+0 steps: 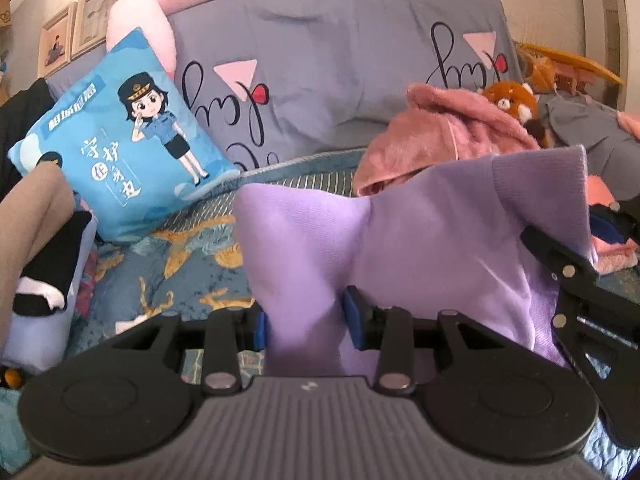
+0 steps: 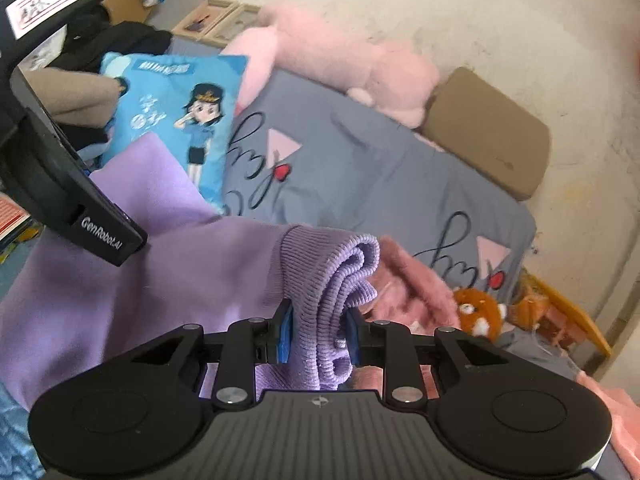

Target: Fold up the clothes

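Note:
A lilac sweatshirt (image 1: 420, 236) is held up above the bed by both grippers. My left gripper (image 1: 306, 318) is shut on a bunched part of its smooth fabric. My right gripper (image 2: 318, 332) is shut on its ribbed hem (image 2: 340, 276), which is gathered in folds between the blue pads. The sweatshirt (image 2: 132, 280) spreads to the left in the right wrist view. The right gripper's black body (image 1: 568, 276) shows at the right edge of the left wrist view, and the left gripper's body (image 2: 60, 176) shows at the left of the right wrist view.
A blue cartoon cushion (image 1: 120, 140) leans on a grey duvet (image 1: 340, 64) at the back. A pink fleece garment (image 1: 440, 140) and an orange plush toy (image 1: 512, 100) lie to the right. Folded clothes (image 1: 36, 240) sit at the left on the patterned bedspread (image 1: 180, 264).

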The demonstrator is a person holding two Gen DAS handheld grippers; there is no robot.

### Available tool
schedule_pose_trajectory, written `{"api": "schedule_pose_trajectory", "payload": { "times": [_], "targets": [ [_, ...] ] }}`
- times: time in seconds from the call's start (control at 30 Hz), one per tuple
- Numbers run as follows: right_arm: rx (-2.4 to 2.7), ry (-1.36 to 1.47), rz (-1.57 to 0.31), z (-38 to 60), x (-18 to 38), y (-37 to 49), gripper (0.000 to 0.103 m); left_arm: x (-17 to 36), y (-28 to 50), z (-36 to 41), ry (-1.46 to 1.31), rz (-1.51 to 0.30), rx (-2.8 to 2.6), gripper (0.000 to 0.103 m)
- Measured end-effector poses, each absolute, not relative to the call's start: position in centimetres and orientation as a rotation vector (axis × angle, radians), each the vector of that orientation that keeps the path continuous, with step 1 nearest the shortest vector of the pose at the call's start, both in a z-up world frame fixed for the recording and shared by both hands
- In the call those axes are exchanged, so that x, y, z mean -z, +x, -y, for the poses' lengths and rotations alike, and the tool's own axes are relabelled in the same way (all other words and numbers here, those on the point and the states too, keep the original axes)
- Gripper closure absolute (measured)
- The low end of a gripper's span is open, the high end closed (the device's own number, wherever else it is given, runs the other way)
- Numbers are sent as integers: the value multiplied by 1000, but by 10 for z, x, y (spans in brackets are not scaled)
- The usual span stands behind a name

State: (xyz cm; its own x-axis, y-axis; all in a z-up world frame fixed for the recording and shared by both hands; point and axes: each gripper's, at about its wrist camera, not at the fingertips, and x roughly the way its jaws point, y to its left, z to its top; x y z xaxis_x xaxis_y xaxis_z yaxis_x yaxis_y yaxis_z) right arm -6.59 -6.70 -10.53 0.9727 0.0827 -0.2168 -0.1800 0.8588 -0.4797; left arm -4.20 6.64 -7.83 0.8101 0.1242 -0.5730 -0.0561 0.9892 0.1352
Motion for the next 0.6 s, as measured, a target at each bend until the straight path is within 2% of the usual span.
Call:
{"api": "schedule_pose_trajectory", "payload": {
  "times": [0.23, 0.4, 0.6],
  "targets": [
    [8, -561, -131, 118, 83, -81, 77, 46, -35, -23, 116, -565, 17, 62],
    [127, -613, -121, 175, 63, -76, 77, 25, -11, 44, 130, -548, 155, 62],
    [237, -658, -172, 246, 57, -31, 77, 13, 44, 135, 137, -594, 284, 61]
  ]
}}
